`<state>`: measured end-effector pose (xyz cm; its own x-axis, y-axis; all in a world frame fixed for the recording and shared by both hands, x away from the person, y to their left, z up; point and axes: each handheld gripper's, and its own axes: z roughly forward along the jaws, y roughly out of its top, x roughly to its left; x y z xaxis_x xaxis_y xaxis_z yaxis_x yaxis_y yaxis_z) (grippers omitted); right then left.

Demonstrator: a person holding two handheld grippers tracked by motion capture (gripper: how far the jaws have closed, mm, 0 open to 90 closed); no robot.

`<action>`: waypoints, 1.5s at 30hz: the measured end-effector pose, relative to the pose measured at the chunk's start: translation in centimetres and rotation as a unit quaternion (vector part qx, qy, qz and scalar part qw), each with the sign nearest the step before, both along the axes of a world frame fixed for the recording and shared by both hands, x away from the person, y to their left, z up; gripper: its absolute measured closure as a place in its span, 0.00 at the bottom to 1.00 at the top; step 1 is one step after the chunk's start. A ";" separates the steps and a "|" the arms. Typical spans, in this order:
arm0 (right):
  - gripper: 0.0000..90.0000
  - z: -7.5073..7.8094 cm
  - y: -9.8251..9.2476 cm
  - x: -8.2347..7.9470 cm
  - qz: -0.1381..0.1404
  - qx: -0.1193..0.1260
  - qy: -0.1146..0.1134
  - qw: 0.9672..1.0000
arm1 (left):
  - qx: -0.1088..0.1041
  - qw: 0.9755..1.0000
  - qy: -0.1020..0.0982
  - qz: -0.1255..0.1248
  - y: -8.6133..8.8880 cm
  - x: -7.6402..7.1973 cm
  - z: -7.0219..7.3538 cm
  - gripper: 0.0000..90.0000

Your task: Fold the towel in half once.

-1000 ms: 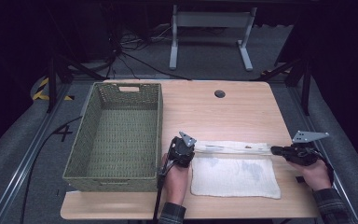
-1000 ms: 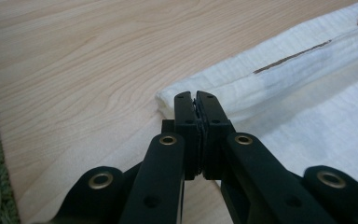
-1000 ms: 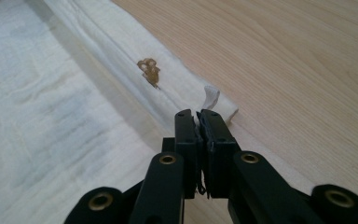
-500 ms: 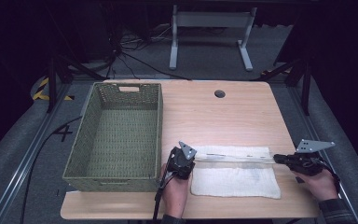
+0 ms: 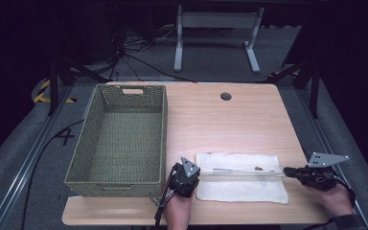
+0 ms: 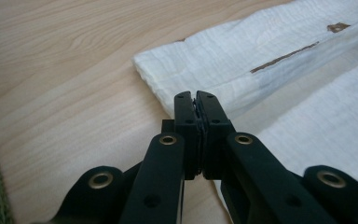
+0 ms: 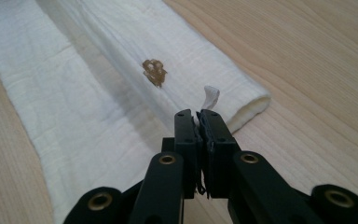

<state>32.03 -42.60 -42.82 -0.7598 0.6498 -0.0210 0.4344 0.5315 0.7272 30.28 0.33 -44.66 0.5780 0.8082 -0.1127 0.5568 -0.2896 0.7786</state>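
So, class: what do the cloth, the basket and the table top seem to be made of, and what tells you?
Cloth: probably cotton, matt white, with a fine crinkled weave.
Basket: woven green strands, perhaps plastic or dyed wicker; the plaited walls show it.
Table top: wood or wood-look laminate, smooth, pale, with grain lines.

The towel (image 5: 242,184) is white, with a fine crinkled weave, lying at the near edge of the table just right of the basket. It is folded lengthwise: the far part is doubled over the near part, forming a raised fold along its length. A small brown mark (image 7: 154,72) sits on the upper layer near its right end, and a thin brown line (image 6: 284,57) runs along it nearer the left. Both ends are pinched and lifted slightly
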 end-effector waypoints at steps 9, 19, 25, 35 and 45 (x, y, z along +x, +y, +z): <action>0.96 0.0 0.0 -1.7 0.005 -0.003 -0.001 1.000 | -0.005 1.000 -0.008 -0.011 0.2 -1.8 0.7 0.98; 0.96 -0.3 -0.3 -3.4 0.013 0.013 0.009 1.000 | -0.005 1.000 -0.002 -0.028 0.4 -3.3 0.9 0.98; 0.96 -0.4 -0.4 -4.2 0.022 0.022 0.017 0.999 | 0.003 0.999 0.007 -0.033 0.6 -4.0 0.4 0.98; 0.88 -0.9 -0.2 -4.9 0.041 0.026 0.033 0.998 | -0.001 0.999 0.015 -0.034 0.8 -4.4 0.1 0.93; 0.81 0.1 -0.5 -2.9 0.021 0.044 0.015 0.999 | 0.013 0.999 -0.006 -0.038 -0.4 -2.1 1.5 0.78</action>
